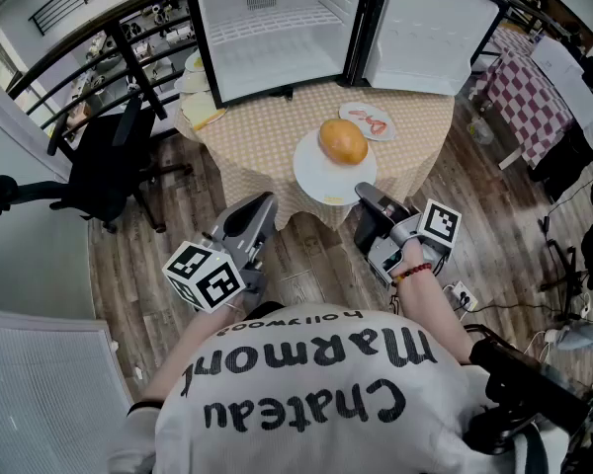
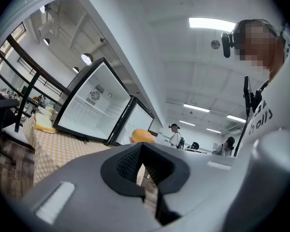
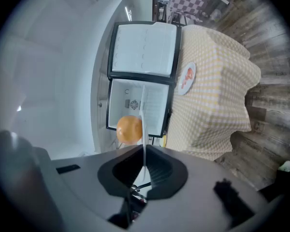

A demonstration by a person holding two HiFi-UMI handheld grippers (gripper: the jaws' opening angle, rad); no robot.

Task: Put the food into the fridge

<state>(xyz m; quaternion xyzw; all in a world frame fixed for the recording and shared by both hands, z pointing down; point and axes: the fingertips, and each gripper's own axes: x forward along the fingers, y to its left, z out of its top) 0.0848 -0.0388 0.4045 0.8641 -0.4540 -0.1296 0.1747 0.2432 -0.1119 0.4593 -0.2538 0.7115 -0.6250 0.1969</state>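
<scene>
Right gripper (image 1: 364,192) is clamped on the rim of the white plate (image 1: 314,174) bearing the bun (image 1: 343,141), just before the open fridge (image 1: 277,38). Left gripper (image 1: 264,205), jaws together and empty, hangs farther back. Held by one edge, the plate may tip and roll the bun off.

Open white fridge (image 1: 277,38): top cut off by the head view's upper edge. Small white plate (image 1: 368,120): red-and-pale items on it too small to identify. Large white plate (image 1: 314,174): near rim covered by right gripper (image 1: 365,193). Round orange food (image 2: 143,136): lower part hidden behind left gripper (image 2: 143,153) in that gripper's view.
</scene>
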